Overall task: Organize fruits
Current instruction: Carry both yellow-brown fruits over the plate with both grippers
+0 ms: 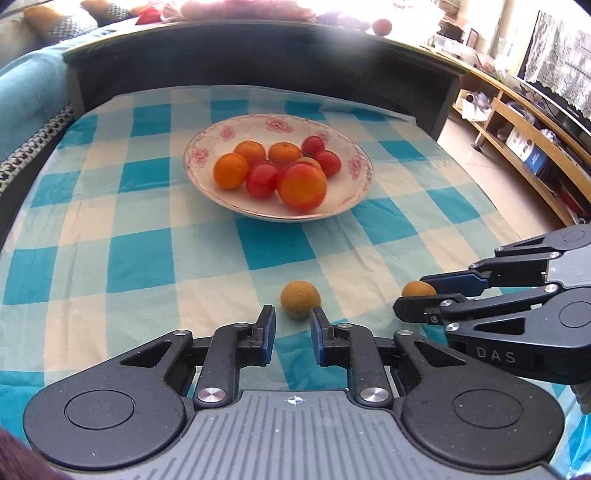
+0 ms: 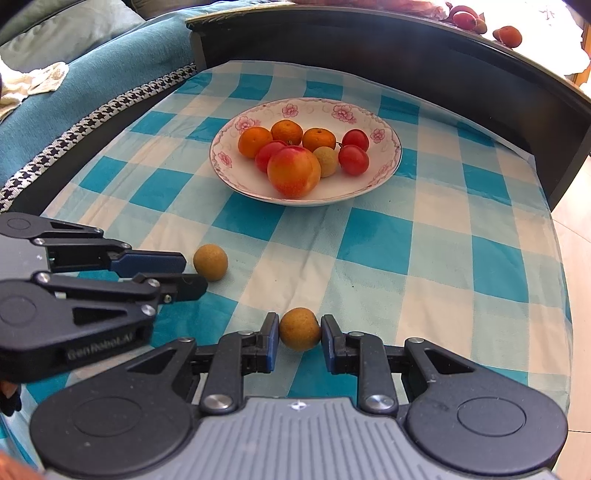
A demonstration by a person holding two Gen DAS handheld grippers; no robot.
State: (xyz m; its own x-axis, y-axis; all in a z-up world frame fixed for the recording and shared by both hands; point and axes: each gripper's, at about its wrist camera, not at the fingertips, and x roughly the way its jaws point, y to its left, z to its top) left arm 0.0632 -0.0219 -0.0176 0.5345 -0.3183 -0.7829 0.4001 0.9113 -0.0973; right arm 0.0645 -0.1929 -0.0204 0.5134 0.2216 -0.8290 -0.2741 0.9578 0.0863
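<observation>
A white floral plate (image 1: 347,199) (image 2: 384,177) holds several oranges, red cherry tomatoes and a peach on the blue checked cloth. Two small tan round fruits lie on the cloth in front of it. My left gripper (image 1: 293,320) is open, with one tan fruit (image 1: 300,299) (image 2: 210,262) just ahead of its fingertips, not between them. My right gripper (image 2: 299,328) is open with its fingers around the other tan fruit (image 2: 299,329) (image 1: 418,288), a slight gap showing on each side. Each gripper shows in the other's view: the right one (image 1: 410,293), the left one (image 2: 192,271).
A dark raised ledge (image 1: 258,55) runs behind the cloth, with more fruit on top (image 2: 509,35). A teal sofa cover (image 2: 92,85) lies to the left. The table edge drops to the floor on the right (image 2: 569,236).
</observation>
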